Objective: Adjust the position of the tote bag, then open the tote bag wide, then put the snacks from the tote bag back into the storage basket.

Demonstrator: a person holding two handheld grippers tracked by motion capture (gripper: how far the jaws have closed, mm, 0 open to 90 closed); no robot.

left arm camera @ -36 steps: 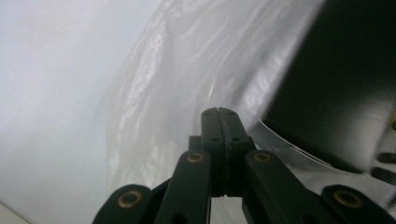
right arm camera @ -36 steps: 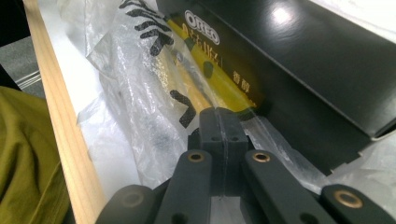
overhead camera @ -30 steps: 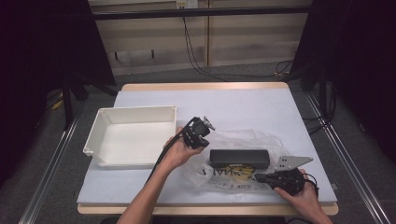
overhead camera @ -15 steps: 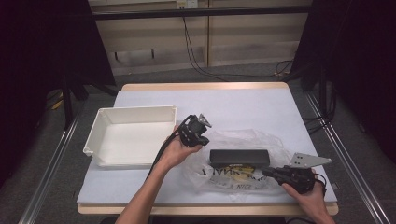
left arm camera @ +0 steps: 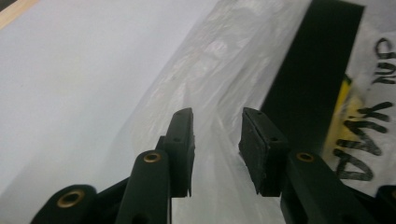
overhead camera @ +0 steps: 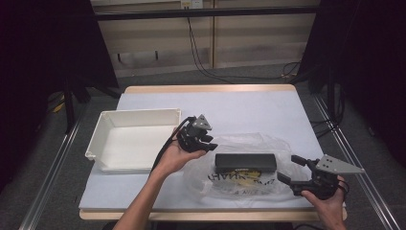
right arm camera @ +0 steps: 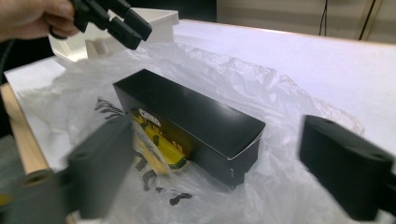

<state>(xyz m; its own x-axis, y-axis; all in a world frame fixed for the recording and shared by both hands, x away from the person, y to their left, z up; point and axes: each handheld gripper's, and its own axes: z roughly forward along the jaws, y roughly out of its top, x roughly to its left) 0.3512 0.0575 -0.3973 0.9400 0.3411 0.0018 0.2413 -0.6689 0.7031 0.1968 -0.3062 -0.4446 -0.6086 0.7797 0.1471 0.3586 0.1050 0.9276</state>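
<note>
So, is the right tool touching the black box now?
Apart. In the right gripper view the right tool stands wide open, and the black box lies ahead on the bag, clear of both jaws.

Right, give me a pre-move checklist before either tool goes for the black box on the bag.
1. Left tool open: ok, a gap shows between its jaws in the left gripper view.
2. Right tool open: ok, jaws spread wide.
3. Both tools holding nothing: ok.
4. Black box lying flat on the plastic bag: ok.
5. Box top uncovered by plastic: ok.
6. White tray holding nothing: ok, beside the bag.
</note>
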